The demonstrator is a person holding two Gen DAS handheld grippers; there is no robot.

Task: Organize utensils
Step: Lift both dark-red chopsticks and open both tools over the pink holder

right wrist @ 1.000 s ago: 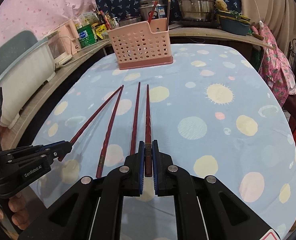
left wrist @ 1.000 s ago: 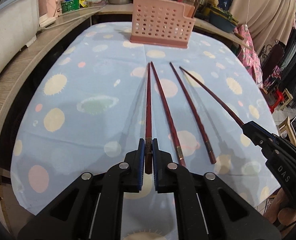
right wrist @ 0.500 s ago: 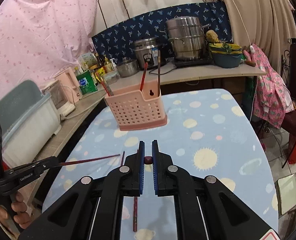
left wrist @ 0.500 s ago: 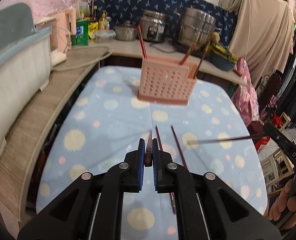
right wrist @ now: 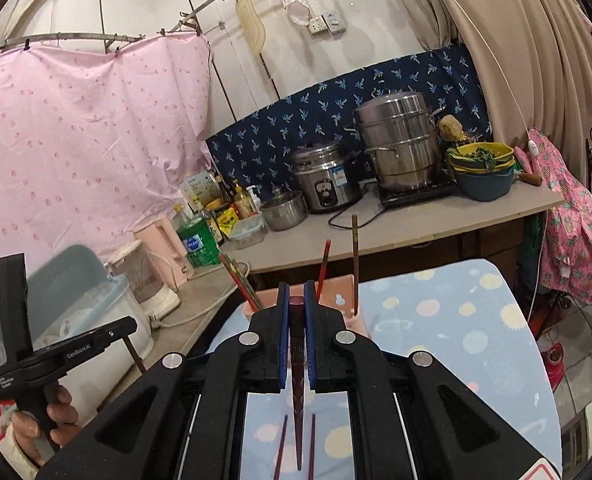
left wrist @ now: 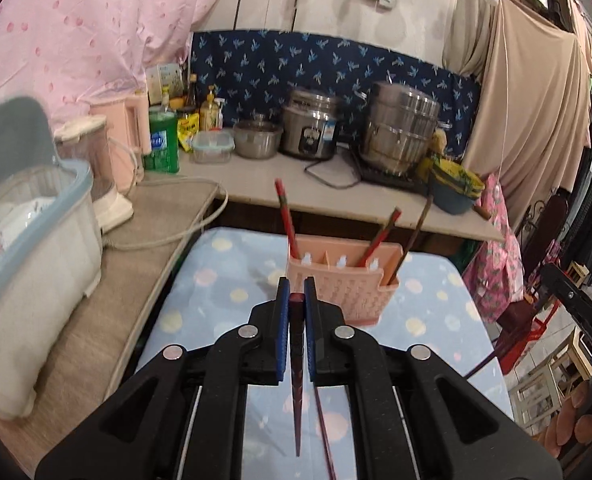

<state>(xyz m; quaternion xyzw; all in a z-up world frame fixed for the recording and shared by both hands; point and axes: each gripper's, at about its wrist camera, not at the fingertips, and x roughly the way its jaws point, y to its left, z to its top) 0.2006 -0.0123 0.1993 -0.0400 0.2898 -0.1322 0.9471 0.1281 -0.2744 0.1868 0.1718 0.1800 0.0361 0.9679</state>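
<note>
My left gripper [left wrist: 296, 292] is shut on the thick end of a dark red chopstick [left wrist: 297, 380], which hangs tip down above the blue dotted tablecloth [left wrist: 216, 280]. My right gripper [right wrist: 296, 296] is shut on a second dark red chopstick [right wrist: 297, 408] the same way. The pink perforated basket [left wrist: 347, 284] stands just beyond both grippers, with a few chopsticks [left wrist: 286, 216] upright in it. Two more chopsticks [right wrist: 282, 444] lie on the cloth below. In the right wrist view the basket [right wrist: 345, 304] is partly hidden behind the fingers.
A counter [left wrist: 256, 184] behind the table carries a rice cooker [left wrist: 309, 128], a steel steamer pot [left wrist: 407, 128], bowls and bottles. A lidded dish box [left wrist: 24, 248] stands on the left ledge. Stools [left wrist: 543, 384] and hanging clothes are to the right.
Both grippers have risen from the table with a chopstick each and tilted up; the chopsticks now hang tip down. The basket is closer and lower in both views.
</note>
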